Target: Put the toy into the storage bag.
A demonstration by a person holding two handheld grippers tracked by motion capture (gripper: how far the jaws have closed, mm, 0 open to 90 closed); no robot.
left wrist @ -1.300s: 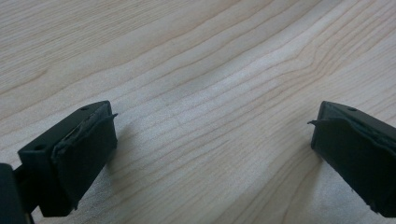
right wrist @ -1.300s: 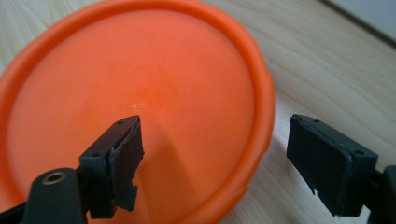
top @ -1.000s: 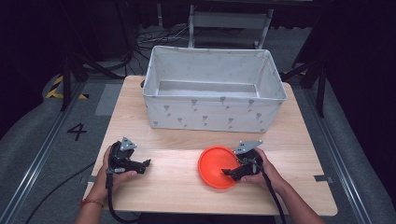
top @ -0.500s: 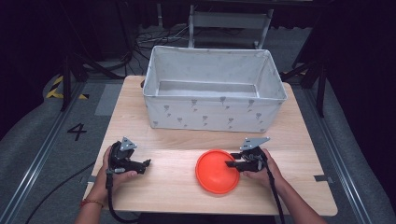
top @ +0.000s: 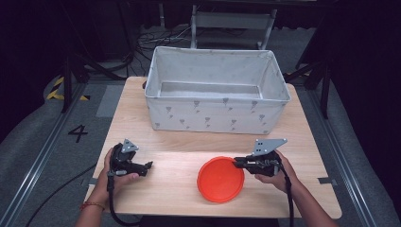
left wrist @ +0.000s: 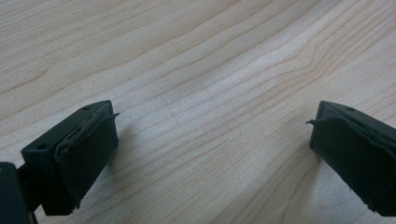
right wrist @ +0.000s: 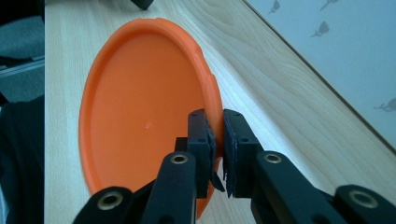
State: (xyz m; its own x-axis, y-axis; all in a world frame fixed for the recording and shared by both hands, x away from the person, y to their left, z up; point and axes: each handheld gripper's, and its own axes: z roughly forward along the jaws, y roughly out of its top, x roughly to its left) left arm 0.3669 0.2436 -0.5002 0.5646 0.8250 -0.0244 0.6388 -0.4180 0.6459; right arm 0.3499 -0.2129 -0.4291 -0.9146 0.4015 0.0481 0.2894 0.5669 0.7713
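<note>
An orange plate (top: 220, 179) sits at the front of the wooden table (top: 179, 153), right of centre. My right gripper (top: 236, 163) grips its right rim. Its jaws have just been closing, and in the right gripper view the pads (right wrist: 201, 140) pinch the rim of the plate (right wrist: 140, 107), whose gripped edge is raised off the wood. My left gripper (top: 147, 166) rests at the front left, apart from the plate. In the left gripper view that gripper (left wrist: 212, 135) stands open over bare wood with nothing between its jaws.
A large white fabric bin (top: 213, 113) with a small grey print stands across the back half of the table. Its wall (right wrist: 336, 56) runs close along the right gripper's side. Bare wood lies between the two grippers. The table's front edge is just below the hands.
The right gripper has closed on the plate's rim and risen a little, lifting that edge. The plate has shifted slightly toward the front. The left gripper has stayed still.
</note>
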